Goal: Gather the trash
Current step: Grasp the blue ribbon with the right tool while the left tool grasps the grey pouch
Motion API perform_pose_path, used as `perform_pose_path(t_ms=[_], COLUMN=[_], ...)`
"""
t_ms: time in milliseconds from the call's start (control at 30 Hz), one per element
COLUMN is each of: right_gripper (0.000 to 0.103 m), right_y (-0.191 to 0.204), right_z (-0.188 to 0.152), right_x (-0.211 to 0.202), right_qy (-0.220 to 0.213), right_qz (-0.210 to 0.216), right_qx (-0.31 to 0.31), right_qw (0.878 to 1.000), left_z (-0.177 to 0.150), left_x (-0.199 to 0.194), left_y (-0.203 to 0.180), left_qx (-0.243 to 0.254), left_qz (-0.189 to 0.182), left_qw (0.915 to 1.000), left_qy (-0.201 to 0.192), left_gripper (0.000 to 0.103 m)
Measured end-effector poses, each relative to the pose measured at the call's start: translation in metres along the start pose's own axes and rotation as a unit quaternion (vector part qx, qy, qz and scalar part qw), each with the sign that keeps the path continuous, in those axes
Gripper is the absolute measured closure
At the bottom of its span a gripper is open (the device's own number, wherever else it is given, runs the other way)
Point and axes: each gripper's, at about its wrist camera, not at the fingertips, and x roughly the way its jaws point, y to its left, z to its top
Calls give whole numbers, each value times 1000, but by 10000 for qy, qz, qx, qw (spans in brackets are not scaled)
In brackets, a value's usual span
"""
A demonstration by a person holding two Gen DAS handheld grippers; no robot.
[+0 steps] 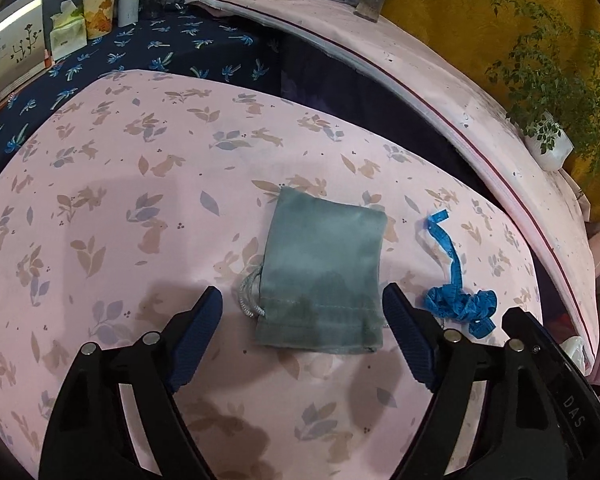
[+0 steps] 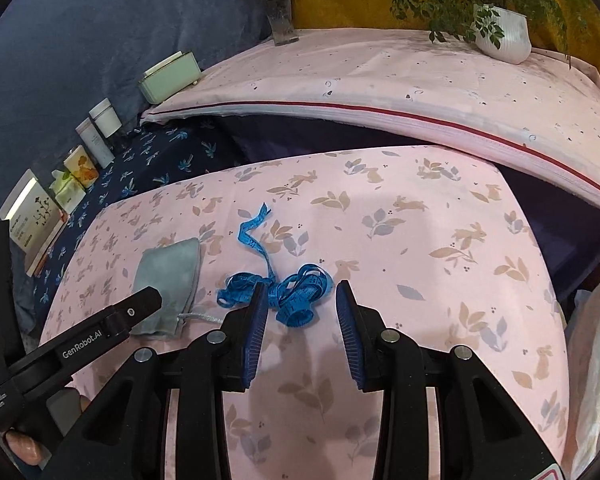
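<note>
A grey-green drawstring pouch (image 1: 324,268) lies flat on the pink rabbit-print cloth (image 1: 140,200). My left gripper (image 1: 302,300) is open, its fingers either side of the pouch's near end, low over the cloth. A tangled blue measuring tape (image 1: 456,296) lies just right of the pouch. In the right wrist view the tape (image 2: 288,292) sits between and just ahead of the open right gripper (image 2: 302,296). The pouch (image 2: 168,284) lies left of it, partly behind the left gripper's body (image 2: 88,340).
A higher pink-covered table (image 2: 380,76) stands behind, bearing a glass flower vase (image 2: 280,12), a white plant pot (image 2: 500,32) and a pale green box (image 2: 170,76). Boxes, a tissue pack and tubes (image 1: 72,28) line a dark blue floral cloth at left. White plastic (image 2: 596,360) hangs at right.
</note>
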Motion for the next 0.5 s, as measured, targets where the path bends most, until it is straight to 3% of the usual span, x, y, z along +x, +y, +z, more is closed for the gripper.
perform_pose_path(t_ms=[100,200,267,333,433,500], right_gripper=[68,68,70,72,82,86], right_y=[-1,-1,0,0,-2,-5], right_z=[4,3,0,-3,-8,-12], right_x=[16,29,32,32,28,23], right_qy=[86,208,227,227,216,235], right_qz=[18,77,124,149,132,139], right_qx=[67,88,82,86,61,62], right_qw=[9999,9997,9996,9996,9997,9996], left_z=[1,1,0,-3,-8,-12], left_x=[5,6,7,9,10,8], left_y=[-5,-12,-15,-17,-23,-27], left_qx=[139,299,367,393,480,525], left_qz=[78,54,-49,-129,-143,-199], left_qw=[9998,9995,9993,9991,9987,9983], left_qy=[-88,-95,-37,44,86,130], left_gripper=[30,42,53,75,93,97])
